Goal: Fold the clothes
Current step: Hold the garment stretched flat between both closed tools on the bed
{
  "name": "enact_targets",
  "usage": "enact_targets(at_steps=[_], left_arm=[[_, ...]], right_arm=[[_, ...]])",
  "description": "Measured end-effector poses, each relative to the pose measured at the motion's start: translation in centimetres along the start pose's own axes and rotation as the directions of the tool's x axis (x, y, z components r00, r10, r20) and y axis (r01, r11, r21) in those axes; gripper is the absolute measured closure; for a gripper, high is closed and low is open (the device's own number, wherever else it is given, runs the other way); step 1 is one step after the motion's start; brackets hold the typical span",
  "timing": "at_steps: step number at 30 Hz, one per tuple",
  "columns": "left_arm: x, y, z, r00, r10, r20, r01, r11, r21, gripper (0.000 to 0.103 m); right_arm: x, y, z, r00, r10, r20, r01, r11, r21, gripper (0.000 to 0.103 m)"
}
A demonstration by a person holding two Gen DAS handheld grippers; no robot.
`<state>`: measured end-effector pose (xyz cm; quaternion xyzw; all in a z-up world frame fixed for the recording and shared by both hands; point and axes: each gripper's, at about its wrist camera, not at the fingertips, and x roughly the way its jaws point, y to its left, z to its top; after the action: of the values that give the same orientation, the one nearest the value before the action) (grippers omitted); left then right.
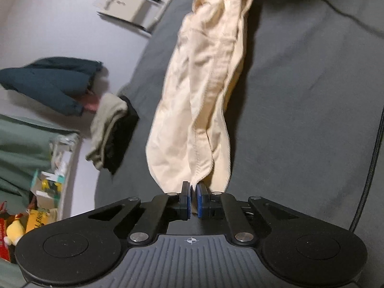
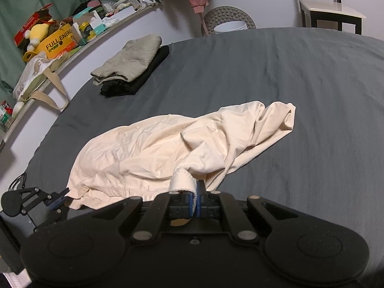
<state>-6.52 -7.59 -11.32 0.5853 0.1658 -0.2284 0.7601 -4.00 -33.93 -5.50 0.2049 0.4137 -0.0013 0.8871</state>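
Observation:
A cream garment (image 2: 153,148) lies crumpled on the dark grey bed sheet (image 2: 300,76). My right gripper (image 2: 195,200) is shut on a stitched hem of it at the near edge. My left gripper (image 1: 193,192) is shut on another hemmed corner, and the cream garment (image 1: 206,91) stretches away from it in a bunched strip above the sheet (image 1: 300,120). In the right wrist view the left gripper (image 2: 58,198) shows at the lower left, pinching the garment's corner.
A folded stack, olive on black (image 2: 130,64), sits at the far left of the bed; the same stack (image 1: 112,129) shows in the left wrist view. A cluttered shelf (image 2: 55,38), a chair (image 2: 328,7) and a white bucket (image 2: 230,26) stand beyond the bed. A black cable (image 1: 369,168) runs along the right.

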Motion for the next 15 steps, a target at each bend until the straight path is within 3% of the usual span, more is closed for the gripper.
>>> enact_targets(at_steps=[5, 8, 11, 15], left_arm=[[-1.3, 0.1, -0.4, 0.990, 0.019, 0.138, -0.011, 0.998, -0.055, 0.096], [-1.0, 1.0, 0.0, 0.995, -0.018, 0.098, 0.031, 0.990, -0.140, 0.096], [-0.4, 2.7, -0.2, 0.995, -0.078, 0.068, 0.095, 0.947, -0.306, 0.096], [0.0, 3.1, -0.7, 0.990, -0.133, 0.047, 0.141, 0.925, -0.352, 0.096]], right_arm=[[0.1, 0.1, 0.0, 1.000, 0.002, -0.003, -0.002, 1.000, 0.003, 0.098], [0.1, 0.0, 0.0, 1.000, 0.003, -0.003, -0.003, 1.000, 0.008, 0.098], [0.1, -0.1, -0.1, 1.000, 0.005, -0.002, -0.005, 1.000, 0.012, 0.098], [0.2, 0.0, -0.1, 1.000, 0.007, -0.003, -0.007, 1.000, 0.011, 0.098]])
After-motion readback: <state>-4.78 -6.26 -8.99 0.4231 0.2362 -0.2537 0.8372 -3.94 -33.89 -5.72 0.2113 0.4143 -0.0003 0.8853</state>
